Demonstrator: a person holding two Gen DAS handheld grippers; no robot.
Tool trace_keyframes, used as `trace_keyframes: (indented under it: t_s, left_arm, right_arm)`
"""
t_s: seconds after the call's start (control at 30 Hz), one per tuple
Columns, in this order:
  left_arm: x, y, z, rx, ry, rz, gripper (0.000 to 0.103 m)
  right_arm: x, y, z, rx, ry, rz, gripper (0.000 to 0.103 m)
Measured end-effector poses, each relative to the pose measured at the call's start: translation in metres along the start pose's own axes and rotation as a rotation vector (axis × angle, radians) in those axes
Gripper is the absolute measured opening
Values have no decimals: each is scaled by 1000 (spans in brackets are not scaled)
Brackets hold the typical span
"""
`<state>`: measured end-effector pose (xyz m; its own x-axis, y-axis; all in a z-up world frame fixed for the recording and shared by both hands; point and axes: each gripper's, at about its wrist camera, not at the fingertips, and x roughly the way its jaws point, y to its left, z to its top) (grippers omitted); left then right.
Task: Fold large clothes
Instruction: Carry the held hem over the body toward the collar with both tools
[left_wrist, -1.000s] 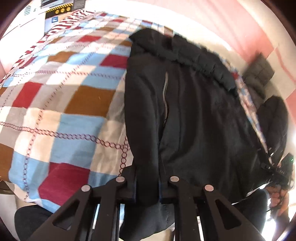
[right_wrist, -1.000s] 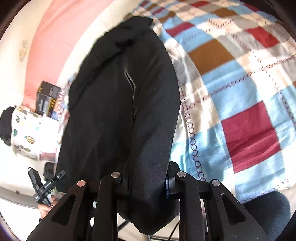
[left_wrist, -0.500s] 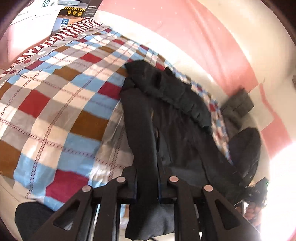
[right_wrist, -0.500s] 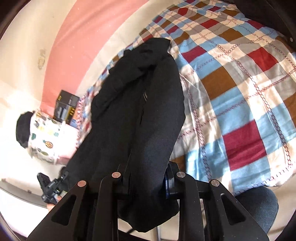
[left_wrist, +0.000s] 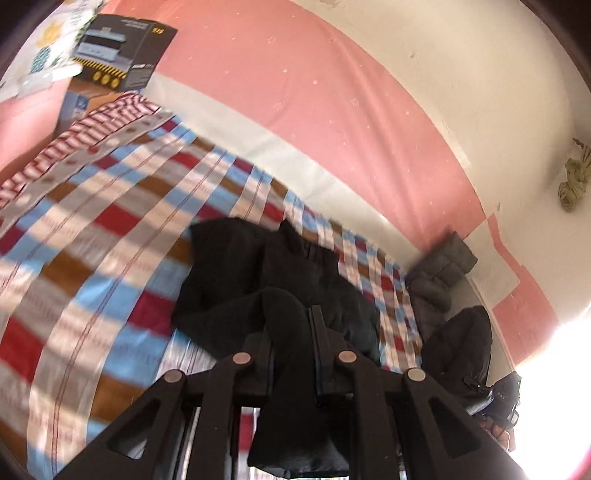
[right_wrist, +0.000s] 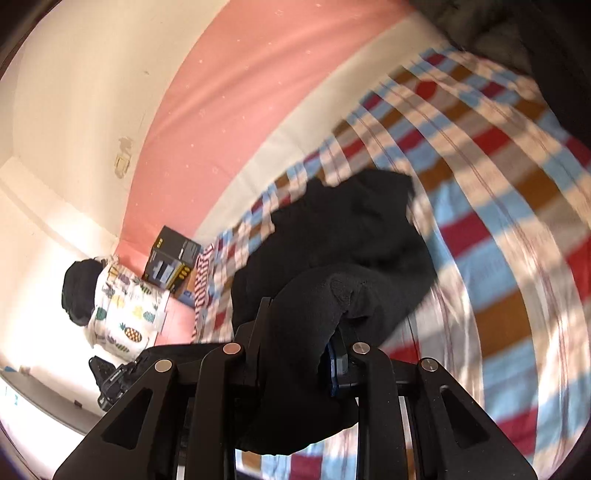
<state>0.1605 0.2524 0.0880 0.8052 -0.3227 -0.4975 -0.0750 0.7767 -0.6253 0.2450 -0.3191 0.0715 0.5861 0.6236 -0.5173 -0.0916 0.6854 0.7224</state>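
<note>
Pinching black garment (left_wrist: 280, 280) – left gripper (left_wrist: 291, 332) and right gripper (right_wrist: 295, 325) both clamped on its near edge. Rest of garment bunched on checked bedspread (left_wrist: 92, 229), near pink wall (left_wrist: 295, 92).

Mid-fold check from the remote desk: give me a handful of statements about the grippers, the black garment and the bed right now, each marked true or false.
1. The left gripper is clamped on the black garment. True.
2. The right gripper is open with nothing in it. False: it is shut on a fold of the same black garment.
3. The garment's far end lies on the checked bedspread. True.
4. The bedspread is plain white. False: it is checked in red, blue, brown and white.
5. A dark printed box sits by the pink wall, beyond the bed's far corner. True.
</note>
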Motion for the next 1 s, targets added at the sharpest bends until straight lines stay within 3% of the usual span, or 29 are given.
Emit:
trace_keyframes:
  t_s: [0.2, 0.4, 0.57, 0.77, 0.9, 1.0]
  left_arm:
    - [65, -4, 62, -3, -5, 18, 15]
    - [146, 8, 109, -29, 26, 80, 16]
    - [217, 33, 138, -57, 69, 161, 16]
    - [301, 61, 140, -43, 145, 273, 16]
    - [336, 83, 136, -93, 188, 289, 23]
    - [338, 90, 141, -154, 210, 235, 32]
  right_arm:
    - [59, 12, 77, -13, -14, -18, 24]
    - [129, 6, 134, 5, 10, -69, 25]
    - [189, -26, 170, 44, 48, -148, 26]
    - [262, -78, 190, 145, 113, -219, 28]
    - [290, -101, 190, 199, 138, -200, 41]
    - [290, -101, 192, 209, 129, -165, 57]
